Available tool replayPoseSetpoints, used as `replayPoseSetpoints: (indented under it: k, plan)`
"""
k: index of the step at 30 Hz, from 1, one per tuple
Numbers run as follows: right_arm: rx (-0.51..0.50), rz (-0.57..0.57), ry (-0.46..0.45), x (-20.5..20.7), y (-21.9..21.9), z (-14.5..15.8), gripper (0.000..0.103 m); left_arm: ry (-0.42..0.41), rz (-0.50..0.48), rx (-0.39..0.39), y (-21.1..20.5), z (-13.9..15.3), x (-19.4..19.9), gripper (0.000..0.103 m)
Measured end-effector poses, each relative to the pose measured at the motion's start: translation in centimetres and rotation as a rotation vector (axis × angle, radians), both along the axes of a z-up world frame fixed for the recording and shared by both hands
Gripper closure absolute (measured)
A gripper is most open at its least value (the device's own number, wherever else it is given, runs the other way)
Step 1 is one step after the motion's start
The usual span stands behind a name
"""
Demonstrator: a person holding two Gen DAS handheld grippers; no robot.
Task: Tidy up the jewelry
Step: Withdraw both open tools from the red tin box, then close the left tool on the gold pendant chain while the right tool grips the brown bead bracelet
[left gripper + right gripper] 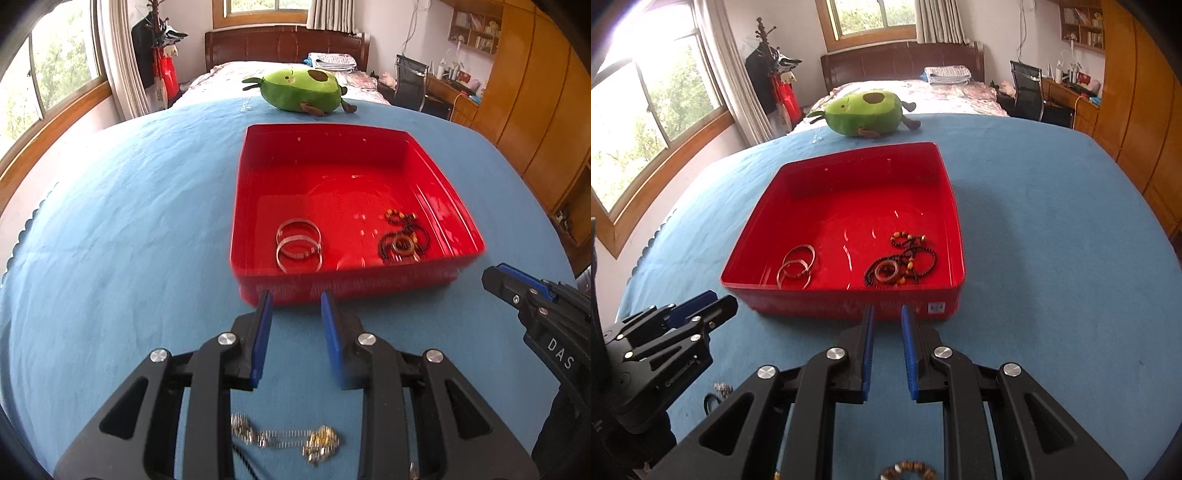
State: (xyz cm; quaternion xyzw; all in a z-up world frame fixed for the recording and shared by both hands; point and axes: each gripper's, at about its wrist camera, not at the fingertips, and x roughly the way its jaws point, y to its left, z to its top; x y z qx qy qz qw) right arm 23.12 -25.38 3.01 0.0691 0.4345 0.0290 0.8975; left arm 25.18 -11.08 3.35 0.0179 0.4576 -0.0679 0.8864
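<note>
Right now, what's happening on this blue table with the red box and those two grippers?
A person is sorting jewelry into a red tray with two handheld grippers. Two silver bangles and a dark beaded necklace already lie inside it. Both the left gripper and the right gripper hover just short of the tray with nothing between their fingers. A silver and gold chain and a beaded bracelet still lie on the blue cloth beneath them.

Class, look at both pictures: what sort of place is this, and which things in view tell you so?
Most likely a bedroom in a home: a bed with a wooden headboard, a desk and office chair, and a wooden wardrobe.
</note>
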Motion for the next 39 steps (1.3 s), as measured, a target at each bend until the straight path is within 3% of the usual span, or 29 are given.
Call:
replayPoseSetpoints:
  k: [10, 15, 18, 28, 39]
  plan:
    - [0.06, 0.088, 0.089, -6.1, -0.8, -3.5, 0.087, 0.07, -0.075, 0.045, 2.4, -3.1, -6.2, 0.071]
    - [0.089, 0.083, 0.11, -8.3, -1.6, -4.9, 0.087, 0.117, -0.101, 0.022, 3.2, -4.2, -7.6, 0.07]
    - [0.102, 0.073, 0.113, -9.1, -2.2, -5.3, 0.087, 0.112, -0.107, 0.023, 3.0, -4.2, -8.4, 0.059]
    - [0.118, 0.05, 0.136, -9.7, -3.4, -6.6, 0.087, 0.142, -0.157, 0.07, 0.0, -6.3, -8.2, 0.056]
    - [0.127, 0.036, 0.142, -9.5, -3.8, -7.1, 0.087, 0.196, -0.181, 0.048, -1.2, -7.8, -6.6, 0.059]
